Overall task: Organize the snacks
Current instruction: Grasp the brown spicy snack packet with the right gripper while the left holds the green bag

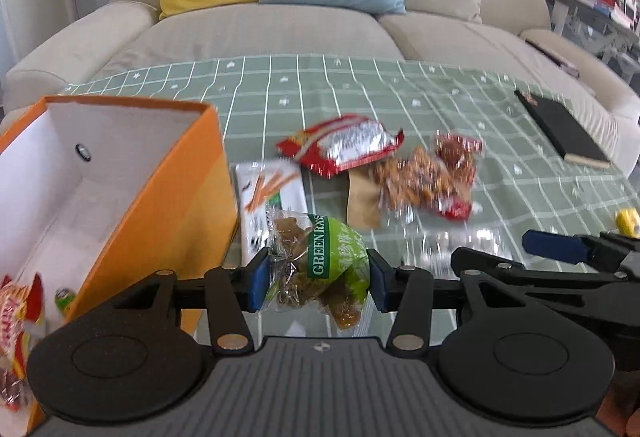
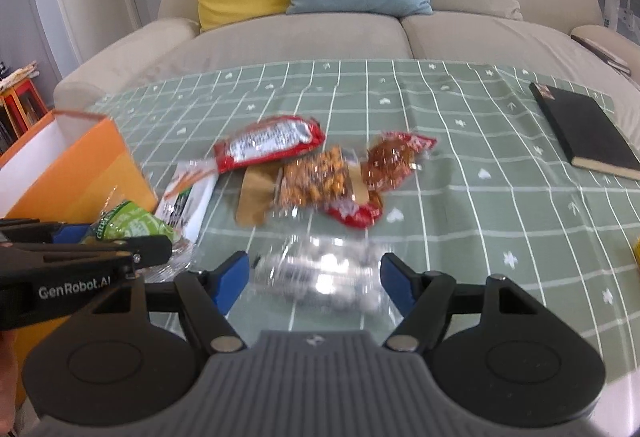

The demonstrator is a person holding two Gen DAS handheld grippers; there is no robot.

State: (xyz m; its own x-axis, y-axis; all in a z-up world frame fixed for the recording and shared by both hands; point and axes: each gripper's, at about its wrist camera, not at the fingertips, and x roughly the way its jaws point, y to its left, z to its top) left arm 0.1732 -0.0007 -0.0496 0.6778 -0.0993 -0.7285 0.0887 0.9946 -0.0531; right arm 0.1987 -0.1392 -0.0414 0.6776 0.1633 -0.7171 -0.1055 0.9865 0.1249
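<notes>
Orange box [image 1: 160,197]: one, far left on my table; two or three packets inside, cut off by the frame.
Left gripper [image 1: 316,283]: I had it clamped on one green raisin bag [image 1: 336,257], just right of the box.
White packet [image 1: 272,197]: one, behind the bag, partly hidden.
Red foil packet [image 2: 272,143]: one, mid-table.
Clear nut packets [image 2: 316,177]: two, I think; overlapped and blurred.
Right gripper [image 2: 314,277]: fingers spread around one clear wrapper [image 2: 320,273]; contents too smeared to read.
Black notebook [image 2: 584,125]: one, far right.
</notes>
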